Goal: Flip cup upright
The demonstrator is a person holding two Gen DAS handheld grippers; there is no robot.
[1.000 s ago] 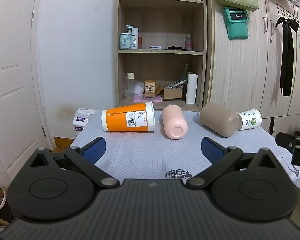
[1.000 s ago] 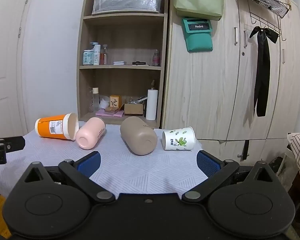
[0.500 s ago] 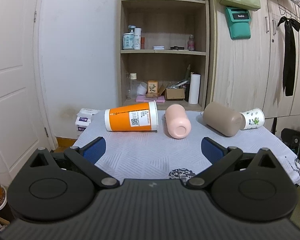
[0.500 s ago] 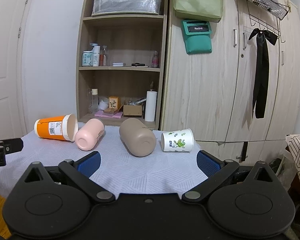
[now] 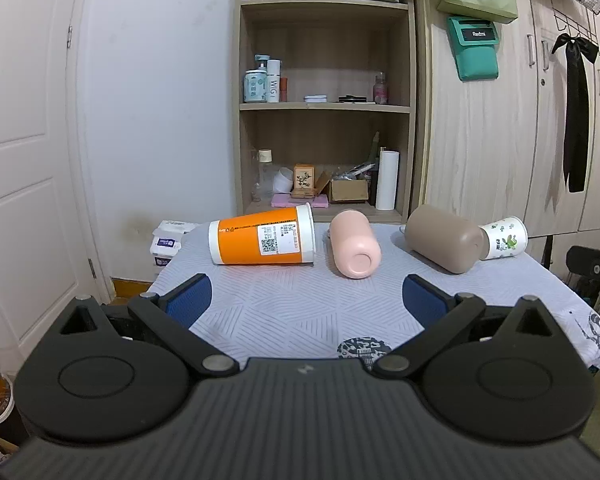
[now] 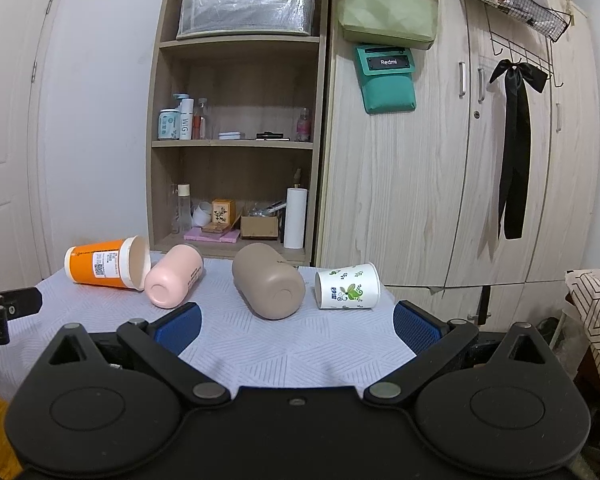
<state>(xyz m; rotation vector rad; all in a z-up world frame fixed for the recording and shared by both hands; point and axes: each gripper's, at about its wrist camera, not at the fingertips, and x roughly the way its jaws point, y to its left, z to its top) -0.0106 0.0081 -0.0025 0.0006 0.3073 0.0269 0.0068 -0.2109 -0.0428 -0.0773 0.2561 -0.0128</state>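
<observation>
Bench (image 5: 300, 312) clothed, shelving behind | four cups (image 6: 270, 282) on sides along far edge | both tongs (image 5: 304, 300) (image 6: 296, 326) spread, empty, short of row | risk: rolling off, paper crushing.

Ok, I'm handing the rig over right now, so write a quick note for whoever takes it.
Left gripper: open, empty, short of the cups.
Right gripper: open, empty, also held back.
On the table, all lying on their sides, from left: orange cup, pink cup, brown cup, white floral cup.
Done: nothing upright yet.
Left: grasp and stand the cups up.
</observation>
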